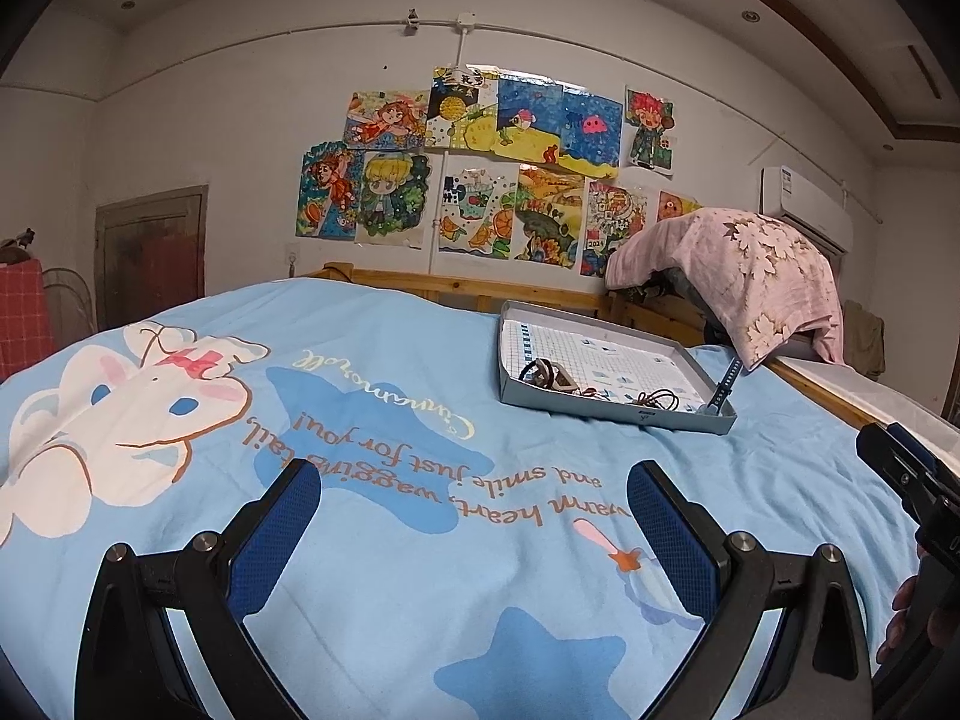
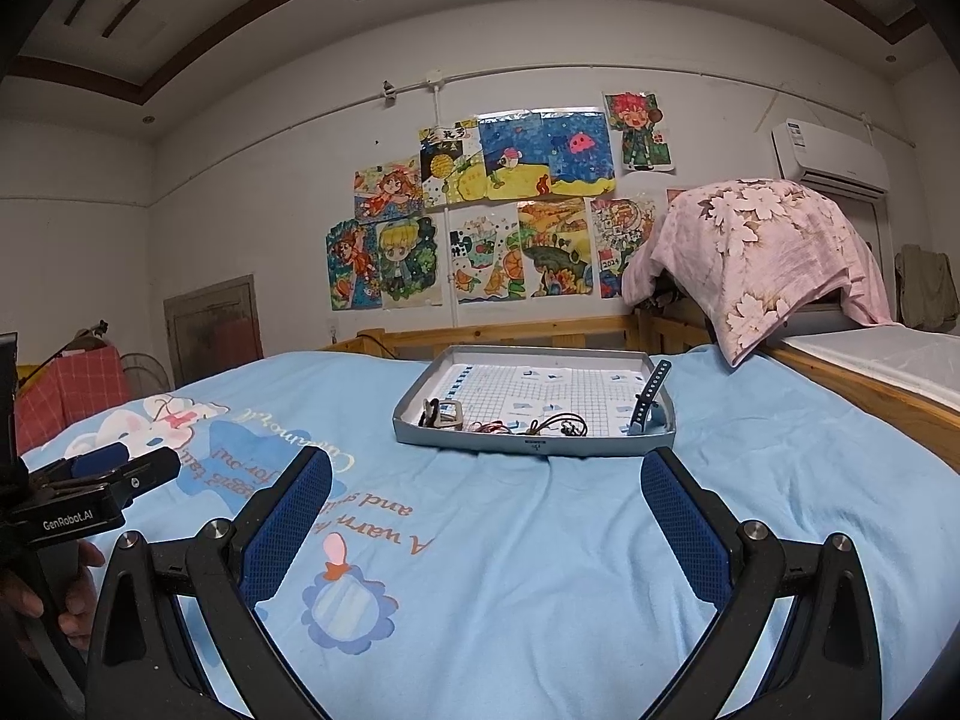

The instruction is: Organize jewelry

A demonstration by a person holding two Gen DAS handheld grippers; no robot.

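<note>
tray (image 2: 414, 414) contents: small tangled cords and pieces along the near wall, too small to identify
covered object: hidden under pink floral cloth (image 2: 762, 240), far right
bedspread (image 1: 420, 600) lettering: partly covered by fingers (image 1: 282, 516)

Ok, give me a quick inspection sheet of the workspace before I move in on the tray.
Surface: light blue bedspread with a cartoon print, lightly wrinkled.
Job's things: grey tray lies flat on the bedspread; inside it a blue strap leans on the right wall, a buckle piece sits at the near left corner, and thin cord pieces lie along the near wall.
Clutter: nothing seen on the bedspread beside the tray.
Grippers: left gripper open, empty, short of the tray; right gripper open, empty, facing the tray.
Cables: nothing seen.
Surroundings: pink floral cloth draped right of the bed, drawings on the wall, air conditioner.
</note>
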